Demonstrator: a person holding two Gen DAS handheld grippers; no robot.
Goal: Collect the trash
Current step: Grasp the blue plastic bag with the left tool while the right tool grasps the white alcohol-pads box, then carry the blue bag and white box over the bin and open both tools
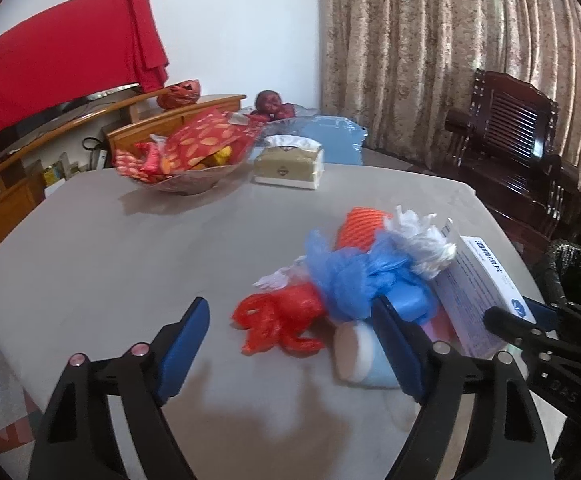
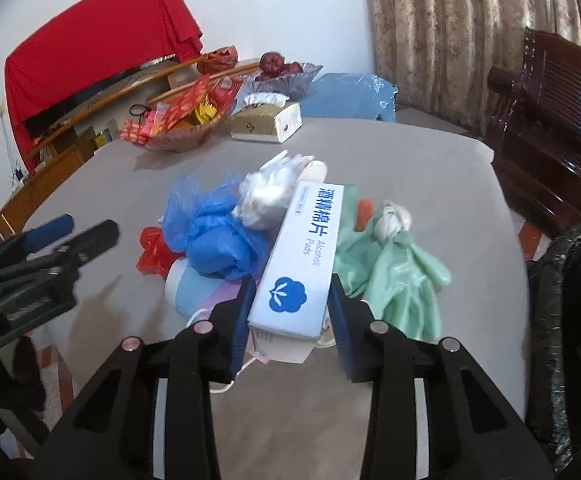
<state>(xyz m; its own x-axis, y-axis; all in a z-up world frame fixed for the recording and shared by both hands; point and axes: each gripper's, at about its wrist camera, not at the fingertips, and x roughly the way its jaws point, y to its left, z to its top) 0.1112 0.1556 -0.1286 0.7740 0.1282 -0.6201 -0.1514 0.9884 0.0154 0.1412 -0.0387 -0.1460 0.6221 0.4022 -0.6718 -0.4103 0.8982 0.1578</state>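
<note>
A grey table (image 1: 110,248) in a living room carries the heap you have to clear, with a patterned curtain (image 1: 430,48), a dark wooden chair (image 1: 506,128), a snack bowl (image 1: 182,160) and a tissue pack (image 1: 290,164) at the far edge.

Your right gripper (image 2: 290,300) is pinching the alcohol pads box (image 2: 310,256): both blue pads sit against its 2 long sides at the near end. The box's long axis runs straight away from you along the fingers, its far end resting up on the white bag (image 2: 274,192) and the heap, so it should come away cleanly if you lift back and up rather than sideways. A thin white cord under the near end may drag with it.

Your left gripper (image 1: 290,344) stands spread wide and holds nothing. The red bag (image 1: 282,320) lies on the table between its fingers, nearer the right-hand one, and the blue bag (image 1: 354,280) sits just beyond that fingertip. So the left hand is the nearer one for the red bag; the green bag (image 2: 402,280) lies on the far side of the box, nearer your right
</note>
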